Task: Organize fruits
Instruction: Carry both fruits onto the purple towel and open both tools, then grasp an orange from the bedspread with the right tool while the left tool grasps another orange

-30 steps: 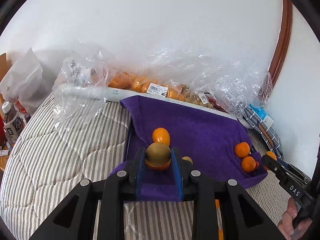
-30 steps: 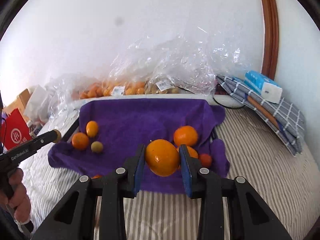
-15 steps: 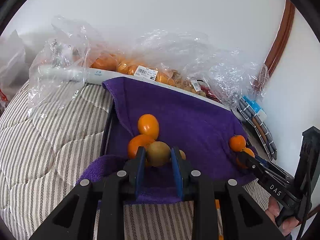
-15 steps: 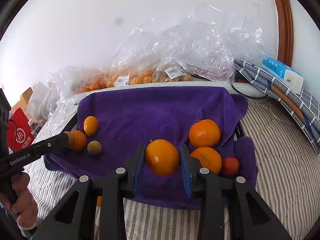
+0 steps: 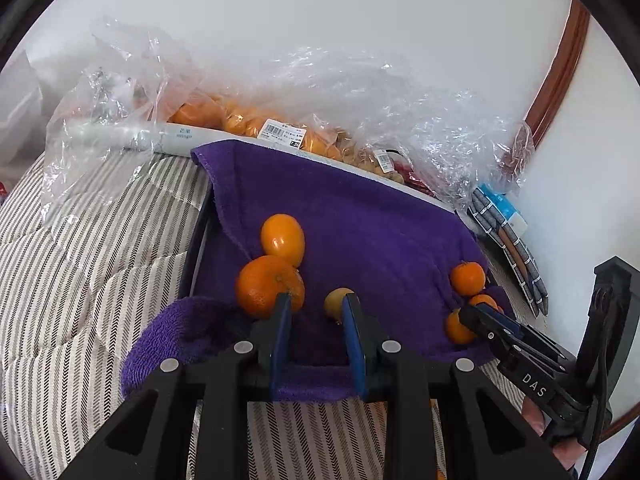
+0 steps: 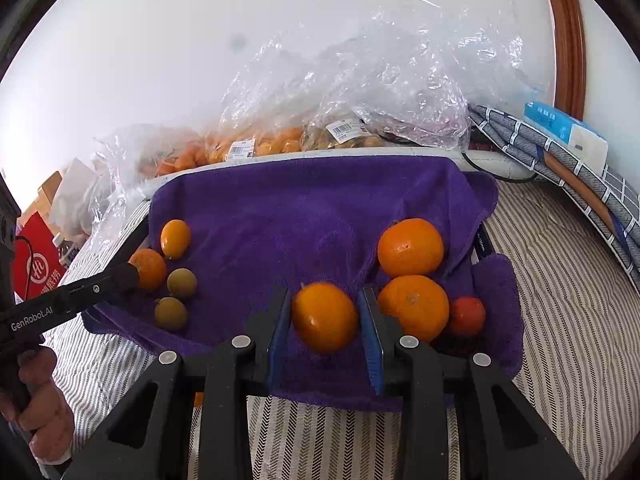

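The left gripper has its fingers apart over the purple towel; its right finger hides part of a greenish fruit. The right gripper clamps an orange fruit at the towel's near edge.

A fuzzy purple terry towel lies on striped woven bedding, crinkly glossy plastic bags at twelve o'clock.
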`<state>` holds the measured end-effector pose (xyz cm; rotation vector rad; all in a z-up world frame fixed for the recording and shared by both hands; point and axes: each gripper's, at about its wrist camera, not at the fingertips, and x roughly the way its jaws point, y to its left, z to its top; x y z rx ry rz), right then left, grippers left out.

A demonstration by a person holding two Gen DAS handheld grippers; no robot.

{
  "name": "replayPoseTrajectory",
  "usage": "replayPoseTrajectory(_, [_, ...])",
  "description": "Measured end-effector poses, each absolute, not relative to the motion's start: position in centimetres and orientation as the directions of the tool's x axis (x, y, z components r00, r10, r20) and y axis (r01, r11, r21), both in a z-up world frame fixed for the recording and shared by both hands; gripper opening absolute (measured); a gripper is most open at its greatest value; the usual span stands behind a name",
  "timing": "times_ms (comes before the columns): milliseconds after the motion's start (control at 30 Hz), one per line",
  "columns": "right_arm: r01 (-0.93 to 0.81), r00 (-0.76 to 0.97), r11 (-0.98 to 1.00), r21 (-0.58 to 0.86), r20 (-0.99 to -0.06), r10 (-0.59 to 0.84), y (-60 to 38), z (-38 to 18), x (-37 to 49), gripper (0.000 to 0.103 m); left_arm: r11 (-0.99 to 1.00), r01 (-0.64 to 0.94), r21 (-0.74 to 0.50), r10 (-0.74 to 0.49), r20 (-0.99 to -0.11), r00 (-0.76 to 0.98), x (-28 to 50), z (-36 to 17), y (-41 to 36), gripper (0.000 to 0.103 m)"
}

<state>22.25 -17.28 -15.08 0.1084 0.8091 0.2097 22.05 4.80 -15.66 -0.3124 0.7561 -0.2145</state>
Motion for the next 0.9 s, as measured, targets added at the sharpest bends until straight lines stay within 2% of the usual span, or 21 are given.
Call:
replayPoseTrajectory(133, [-0.149,0.683,0.971,0.184,-0.691,0.236,-17.4,-14.7,22.0,0.036,0.932,0.068,-0.357,-0.296,-0.637,0.711,22.1,-15.6,5.0,0.025])
replayPoseTrajectory(267, [-0.148,0.717,0.974,0.17,-0.66,0.224,-17.5,-13.8,20.9,0.048,0.941,0.055,-0.333,-0.263,-0.621,0.739,21.7,-15.1,5.4,0.025])
replayPoseTrajectory(367, [-0.131,0.724,0.979,0.157,-0.659,0.202,-17.4,-12.8,19.7,0.048,0.945,0.032,-0.325,-0.239,-0.621,0.746,21.6,-15.0,6.0,0.028])
replayPoseTrajectory(467, [-0.167,0.715,0.973,0.163,-0.66,0.233,-16.4,-11.6,18.0,0.048,0.933,0.012,-0.361,-0.248,-0.618,0.746,21.6,-14.7,7.0,0.029])
replayPoseTrajectory(567, [-0.23,0.688,0.96,0.159,-0.672,0.276,-14.3,-11.2,16.5,0.048,0.932,-0.002,-0.363,-0.23,-0.593,0.772,21.0,-14.0,7.7,0.034])
replayPoseTrajectory(667, [-0.255,0.647,0.955,0.149,-0.708,0.283,-12.4,-12.2,16.0,0.047,0.944,-0.034,-0.33,-0.172,-0.573,0.801,20.1,-13.8,8.3,0.037])
replayPoseTrajectory(733, [-0.241,0.63,0.96,0.142,-0.73,0.266,-11.6,-13.1,16.1,0.042,0.95,-0.062,-0.305,-0.127,-0.564,0.816,19.8,-13.6,8.7,0.037])
replayPoseTrajectory(900, [-0.247,0.573,0.95,0.19,-0.762,0.301,-10.4,-14.8,17.2,0.041,0.937,-0.074,-0.341,-0.139,-0.559,0.818,20.1,-13.3,9.7,0.037])
